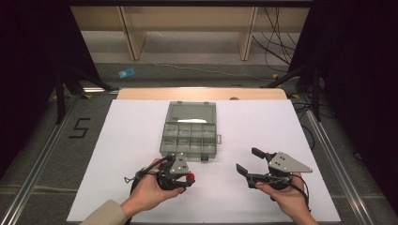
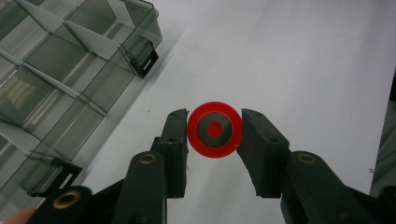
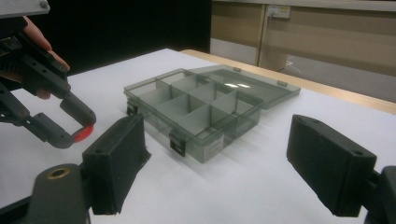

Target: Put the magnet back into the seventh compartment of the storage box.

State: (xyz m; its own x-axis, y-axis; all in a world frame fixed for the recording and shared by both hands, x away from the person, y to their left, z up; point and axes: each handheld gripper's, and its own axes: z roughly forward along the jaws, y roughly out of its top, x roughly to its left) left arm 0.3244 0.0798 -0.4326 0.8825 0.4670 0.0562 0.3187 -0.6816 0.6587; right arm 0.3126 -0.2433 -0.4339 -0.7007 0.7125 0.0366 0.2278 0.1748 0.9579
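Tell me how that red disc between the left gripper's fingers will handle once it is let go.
The red disc looks stiff: it keeps its round outline between the left gripper fingers. Held on edge by its rim, it could slip or twist out. Being round, it may roll on the smooth white table if dropped on edge; flat, it should stay put. It is probably light.

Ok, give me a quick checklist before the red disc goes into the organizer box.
1. Red disc clamped between the left hand-held gripper pads: ok.
2. Organizer box lid open, lying flat behind it: ok.
3. Compartments free to receive the disc: ok, those in view look empty.
4. Right hand-held gripper open, holding nothing, off to the side of the box: ok.
5. Disc lifted off the white table: cannot tell.
6. Path from disc to box unobstructed: ok.
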